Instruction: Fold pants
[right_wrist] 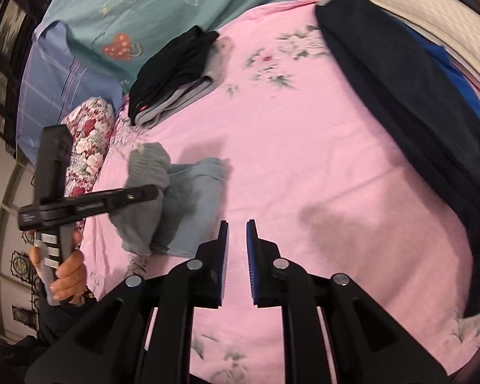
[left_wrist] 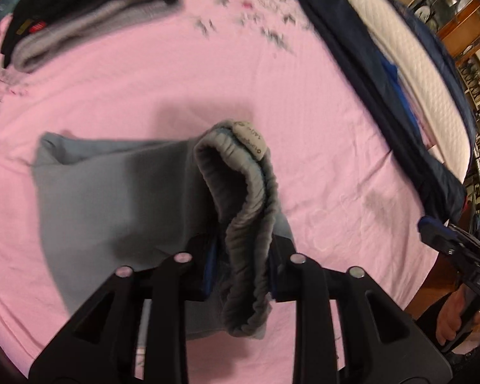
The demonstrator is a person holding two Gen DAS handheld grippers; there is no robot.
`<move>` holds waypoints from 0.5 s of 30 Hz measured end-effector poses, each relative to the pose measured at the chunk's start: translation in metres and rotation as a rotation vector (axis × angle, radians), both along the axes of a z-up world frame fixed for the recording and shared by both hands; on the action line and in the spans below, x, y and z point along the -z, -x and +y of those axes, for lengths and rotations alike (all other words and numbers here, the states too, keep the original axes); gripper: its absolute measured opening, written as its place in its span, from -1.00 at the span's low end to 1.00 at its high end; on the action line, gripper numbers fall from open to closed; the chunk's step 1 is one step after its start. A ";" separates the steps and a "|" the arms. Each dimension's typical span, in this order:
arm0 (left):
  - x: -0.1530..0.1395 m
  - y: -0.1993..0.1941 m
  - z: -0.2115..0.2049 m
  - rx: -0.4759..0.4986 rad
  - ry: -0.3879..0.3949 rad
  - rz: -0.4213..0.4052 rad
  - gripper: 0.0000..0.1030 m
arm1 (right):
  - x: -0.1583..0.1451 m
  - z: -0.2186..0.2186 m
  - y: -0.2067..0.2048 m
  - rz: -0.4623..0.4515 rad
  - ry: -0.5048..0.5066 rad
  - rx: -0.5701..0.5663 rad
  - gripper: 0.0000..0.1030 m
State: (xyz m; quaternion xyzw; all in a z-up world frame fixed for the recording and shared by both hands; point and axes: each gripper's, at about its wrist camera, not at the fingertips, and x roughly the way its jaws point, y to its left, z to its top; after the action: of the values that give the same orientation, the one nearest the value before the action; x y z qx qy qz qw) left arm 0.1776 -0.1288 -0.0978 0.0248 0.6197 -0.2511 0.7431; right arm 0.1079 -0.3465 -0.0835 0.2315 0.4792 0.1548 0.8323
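The grey-blue pants (left_wrist: 118, 198) lie partly folded on the pink bedsheet (left_wrist: 208, 73). My left gripper (left_wrist: 240, 256) is shut on their elastic waistband (left_wrist: 243, 192) and holds it lifted above the rest of the fabric. In the right wrist view the pants (right_wrist: 188, 204) lie at the left, with the left gripper (right_wrist: 134, 195) clamped on the waistband. My right gripper (right_wrist: 237, 249) is open with a small gap and empty, above bare sheet to the right of the pants.
A stack of folded black and grey clothes (right_wrist: 172, 73) lies at the far side of the bed. Dark navy garments (right_wrist: 409, 121) lie along the right edge, beside a white quilt (left_wrist: 416, 60). A floral pillow (right_wrist: 86, 147) and teal bedding (right_wrist: 176, 6) lie at the left.
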 end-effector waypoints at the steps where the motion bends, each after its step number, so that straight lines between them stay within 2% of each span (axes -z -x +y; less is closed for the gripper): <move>1: 0.009 -0.004 -0.002 -0.004 0.028 0.040 0.07 | 0.002 -0.005 0.002 0.005 -0.005 0.008 -0.70; 2: 0.013 -0.005 -0.003 -0.005 0.053 0.065 0.34 | 0.004 -0.009 0.003 0.009 -0.010 0.014 -0.70; 3: 0.014 -0.007 -0.004 -0.011 0.071 0.076 0.44 | 0.007 -0.015 0.004 0.015 -0.016 0.016 -0.70; 6: 0.000 -0.004 -0.003 0.002 0.110 0.061 0.50 | 0.015 -0.022 0.005 0.028 -0.031 0.011 -0.69; 8: -0.024 0.000 0.008 -0.010 0.163 0.010 0.51 | 0.018 -0.021 0.003 0.036 -0.039 0.003 -0.69; 11: -0.054 0.004 0.044 -0.086 0.211 -0.078 0.69 | 0.018 -0.015 0.002 0.042 -0.047 -0.013 -0.68; 13: -0.066 0.010 0.080 -0.172 0.190 -0.143 0.71 | 0.017 -0.002 -0.002 0.044 -0.051 -0.044 -0.67; 15: -0.068 0.017 0.106 -0.244 0.128 -0.186 0.71 | 0.016 0.017 -0.007 0.049 -0.064 -0.102 -0.65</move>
State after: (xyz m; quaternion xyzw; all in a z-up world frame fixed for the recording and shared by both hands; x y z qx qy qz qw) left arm 0.1610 -0.0228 -0.0300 -0.0751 0.5293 -0.1945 0.8224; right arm 0.1154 -0.3299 -0.0990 0.2368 0.5056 0.2066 0.8035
